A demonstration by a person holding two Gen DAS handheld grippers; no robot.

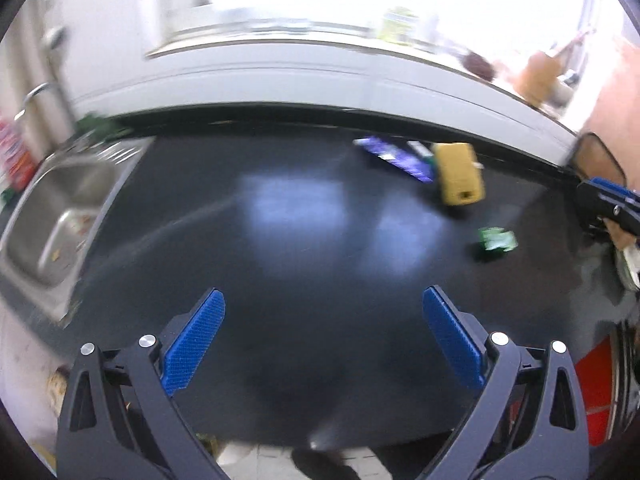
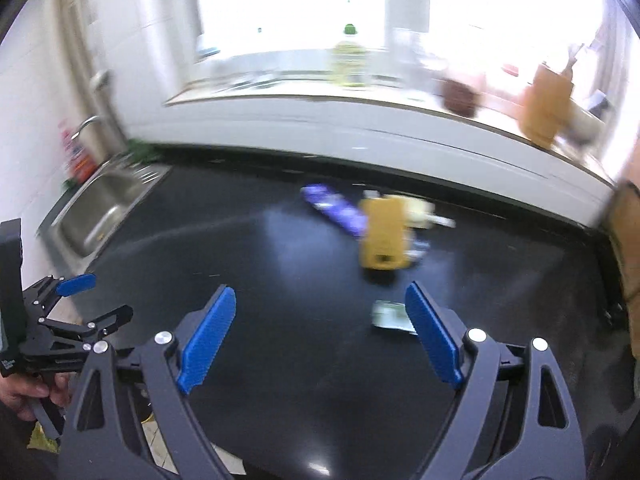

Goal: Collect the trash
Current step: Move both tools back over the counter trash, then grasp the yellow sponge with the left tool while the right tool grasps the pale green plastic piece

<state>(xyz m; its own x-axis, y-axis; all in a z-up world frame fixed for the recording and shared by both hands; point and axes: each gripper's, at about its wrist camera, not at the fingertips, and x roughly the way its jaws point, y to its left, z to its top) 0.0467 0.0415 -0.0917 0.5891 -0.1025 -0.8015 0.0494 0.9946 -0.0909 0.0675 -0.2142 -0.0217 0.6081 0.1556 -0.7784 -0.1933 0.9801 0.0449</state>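
On the black counter (image 1: 304, 240) lie a yellow carton (image 1: 458, 172), a purple wrapper (image 1: 394, 156) behind it and a small green wrapper (image 1: 496, 240) nearer to me. They also show in the right wrist view: the carton (image 2: 384, 236), the purple wrapper (image 2: 332, 208), the green wrapper (image 2: 390, 316). My left gripper (image 1: 324, 320) is open and empty over the counter's front. My right gripper (image 2: 320, 320) is open and empty, its right finger just beside the green wrapper. The frames are blurred.
A steel sink (image 1: 60, 216) with a tap sits at the counter's left end; it also shows in the right wrist view (image 2: 104, 208). A white window ledge (image 2: 360, 120) behind the counter holds a bottle (image 2: 350, 60) and a brown block (image 2: 546, 104). A red object (image 1: 596, 392) is at lower right.
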